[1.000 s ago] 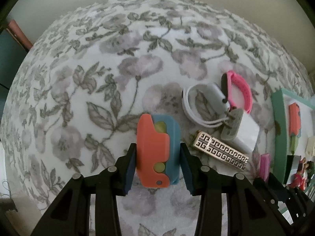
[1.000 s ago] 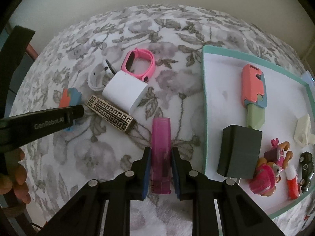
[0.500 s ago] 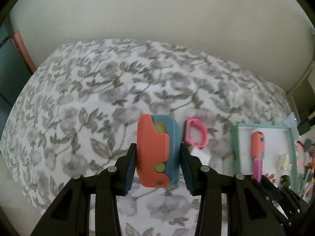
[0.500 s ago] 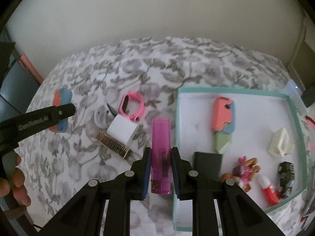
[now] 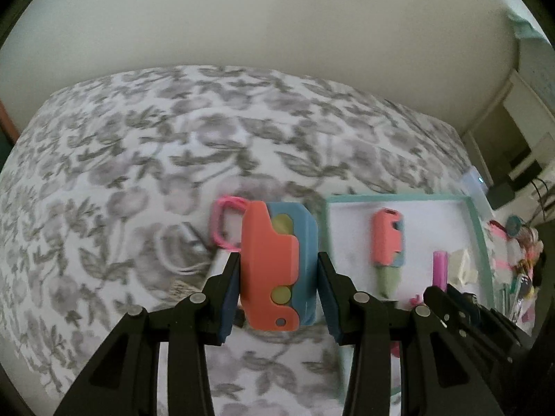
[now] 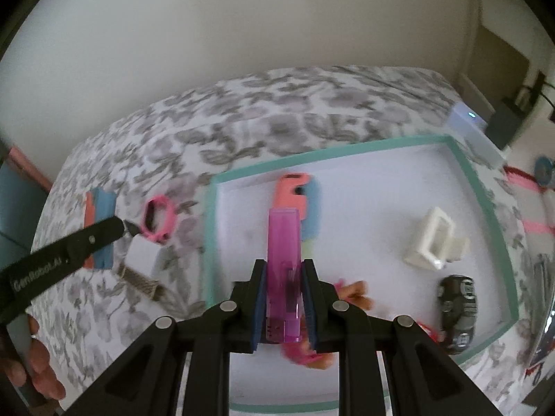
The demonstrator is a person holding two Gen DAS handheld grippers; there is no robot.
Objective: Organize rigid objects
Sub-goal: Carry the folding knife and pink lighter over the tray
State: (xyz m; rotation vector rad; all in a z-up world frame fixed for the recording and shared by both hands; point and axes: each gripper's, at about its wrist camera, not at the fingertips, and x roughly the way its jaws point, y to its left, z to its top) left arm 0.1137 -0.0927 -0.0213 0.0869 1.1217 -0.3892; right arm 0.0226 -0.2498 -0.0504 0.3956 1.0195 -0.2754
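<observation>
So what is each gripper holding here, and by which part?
The left gripper clamps the orange-and-blue folding toy across its lower sides. The right gripper pinches the pink lighter by its lower end.

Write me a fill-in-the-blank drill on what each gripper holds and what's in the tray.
1. The right gripper is shut on a translucent ____ lighter.
2. The left gripper is clamped on an orange and ____ toy.
3. The tray has a ____ rim.
4. The pink watch band lies ____ the tray.

Missing words: pink; blue; teal; outside
</observation>
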